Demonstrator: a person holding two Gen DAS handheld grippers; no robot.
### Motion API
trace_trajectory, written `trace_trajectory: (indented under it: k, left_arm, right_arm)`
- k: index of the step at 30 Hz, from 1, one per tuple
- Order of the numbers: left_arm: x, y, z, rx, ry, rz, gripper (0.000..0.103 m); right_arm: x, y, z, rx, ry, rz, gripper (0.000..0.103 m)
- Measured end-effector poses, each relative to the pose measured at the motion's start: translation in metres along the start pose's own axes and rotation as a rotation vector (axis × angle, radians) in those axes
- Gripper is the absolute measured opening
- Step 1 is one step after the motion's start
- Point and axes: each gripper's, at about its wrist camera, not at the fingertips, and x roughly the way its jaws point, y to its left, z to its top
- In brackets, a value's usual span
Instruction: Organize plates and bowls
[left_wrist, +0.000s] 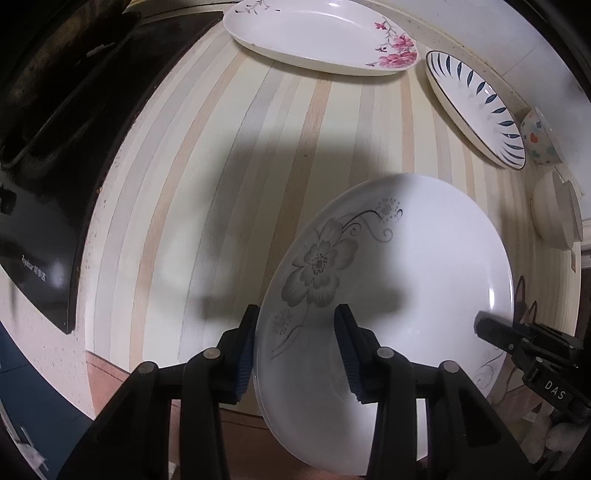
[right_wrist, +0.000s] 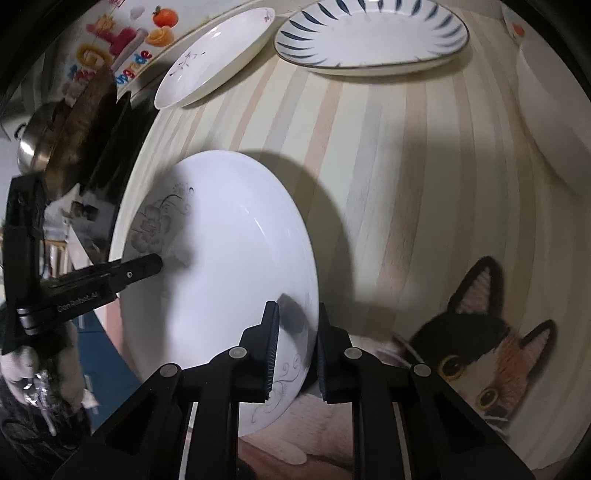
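Note:
A white plate with a grey flower print (left_wrist: 399, 295) lies on the striped table; it also shows in the right wrist view (right_wrist: 221, 258). My left gripper (left_wrist: 299, 350) straddles its left rim with the jaws apart, one finger outside and one over the plate. My right gripper (right_wrist: 295, 350) straddles the opposite rim, jaws narrowly apart around the edge. Each gripper shows in the other's view, the right one (left_wrist: 491, 328) and the left one (right_wrist: 147, 266). I cannot tell if either pinches the rim.
A pink-flowered plate (left_wrist: 317, 33) and a blue-leaf plate (left_wrist: 476, 107) lie at the far side. A dotted bowl (left_wrist: 541, 136) and stacked cream bowls (left_wrist: 557, 218) stand at the right. A black stove (left_wrist: 55, 147) is at the left. A cat-print mat (right_wrist: 472, 354) lies near.

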Motion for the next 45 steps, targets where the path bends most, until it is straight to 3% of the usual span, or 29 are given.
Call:
trace_trajectory:
  k: [8, 17, 28, 45]
  left_arm:
    - [-0.03, -0.049, -0.009, 0.041, -0.031, -0.014, 0.038]
    - [-0.048, -0.113, -0.021, 0.145, -0.055, -0.061, 0.038]
    - [-0.011, -0.182, -0.017, 0.279, -0.008, -0.084, 0.038]
    - [0.014, -0.202, 0.001, 0.311, 0.024, -0.037, 0.038]
  right_arm:
    - [-0.029, -0.012, -0.011, 0.03, -0.018, 0.014, 0.02]
    - [-0.089, -0.063, -0.029, 0.097, -0.087, -0.028, 0.02]
    - [-0.109, -0.143, -0.073, 0.281, -0.105, -0.072, 0.02]
    - [-0.099, -0.179, -0.087, 0.336, -0.111, -0.06, 0.02]
